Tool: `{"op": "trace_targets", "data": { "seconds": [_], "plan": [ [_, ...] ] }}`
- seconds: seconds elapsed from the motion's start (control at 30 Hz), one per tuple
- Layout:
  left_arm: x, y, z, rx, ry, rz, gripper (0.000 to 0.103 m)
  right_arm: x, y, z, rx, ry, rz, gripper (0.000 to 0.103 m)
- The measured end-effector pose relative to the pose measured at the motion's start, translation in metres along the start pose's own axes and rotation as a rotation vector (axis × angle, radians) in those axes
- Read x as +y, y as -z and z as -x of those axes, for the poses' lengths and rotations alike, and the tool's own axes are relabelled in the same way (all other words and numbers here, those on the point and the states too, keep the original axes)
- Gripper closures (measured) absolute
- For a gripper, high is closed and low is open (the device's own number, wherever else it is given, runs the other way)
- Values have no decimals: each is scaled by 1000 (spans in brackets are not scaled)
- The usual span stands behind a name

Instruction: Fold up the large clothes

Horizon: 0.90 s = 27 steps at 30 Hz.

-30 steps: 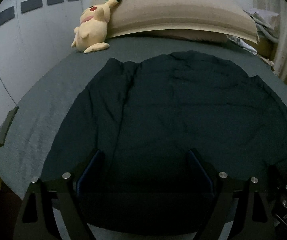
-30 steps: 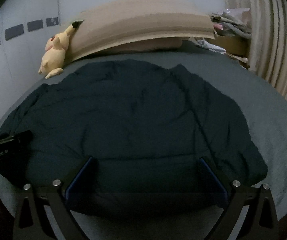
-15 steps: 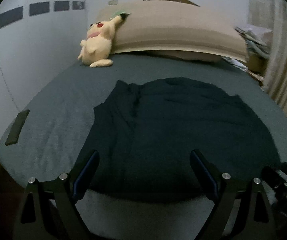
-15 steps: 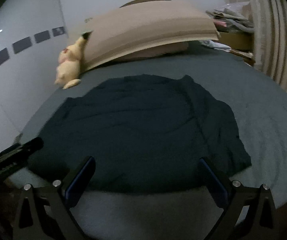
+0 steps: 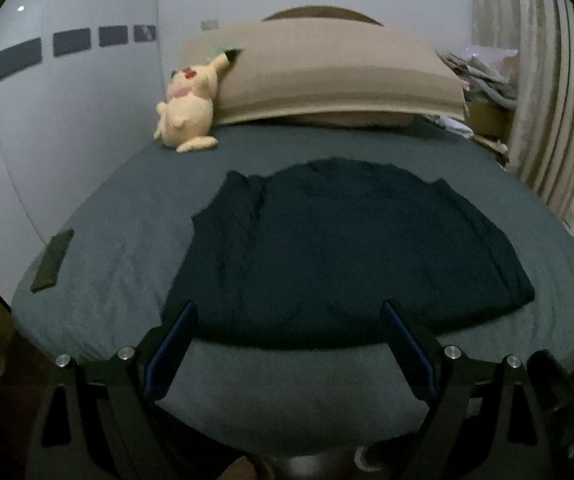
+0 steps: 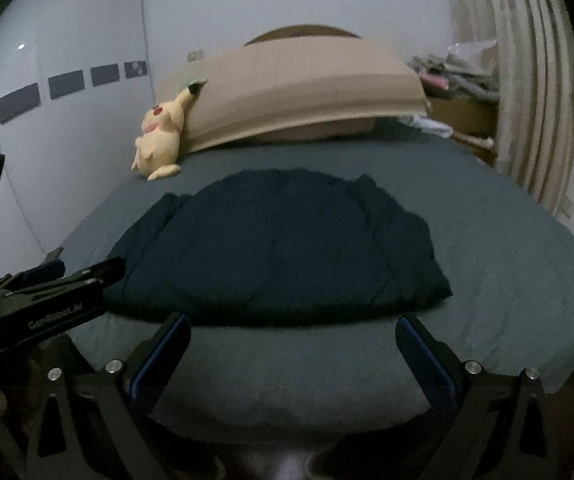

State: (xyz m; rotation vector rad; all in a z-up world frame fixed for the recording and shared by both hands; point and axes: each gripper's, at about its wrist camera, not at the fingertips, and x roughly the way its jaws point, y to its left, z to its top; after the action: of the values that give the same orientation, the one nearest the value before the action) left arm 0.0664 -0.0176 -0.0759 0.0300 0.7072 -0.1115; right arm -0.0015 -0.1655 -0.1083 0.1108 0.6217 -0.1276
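On the grey bed (image 5: 127, 240), a dark garment (image 5: 347, 248) is lying folded, details lost in dim light.
Left gripper (image 5: 289, 344) and right gripper (image 6: 293, 350) are hovering with fingers apart, gripping nothing.

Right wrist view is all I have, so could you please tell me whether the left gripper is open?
Observer: Yes, the left gripper is open and holds nothing.
Operator: Thank you. Is anything lying on the bed to the left of the garment?
Observer: A flat dark object lies on the bed sheet near its left edge, apart from the dark garment.
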Motion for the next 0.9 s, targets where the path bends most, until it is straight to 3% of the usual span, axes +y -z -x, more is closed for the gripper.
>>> {"op": "trace_targets", "data": {
  "seconds": [0.57, 0.9],
  "plan": [
    [5, -3, 20, -58, -22, -14, 11, 5, -24, -4, -14, 74, 26, 0],
    [3, -5, 22, -63, -22, -22, 11, 7, -26, -1, -14, 64, 37, 0]
  ]
}}
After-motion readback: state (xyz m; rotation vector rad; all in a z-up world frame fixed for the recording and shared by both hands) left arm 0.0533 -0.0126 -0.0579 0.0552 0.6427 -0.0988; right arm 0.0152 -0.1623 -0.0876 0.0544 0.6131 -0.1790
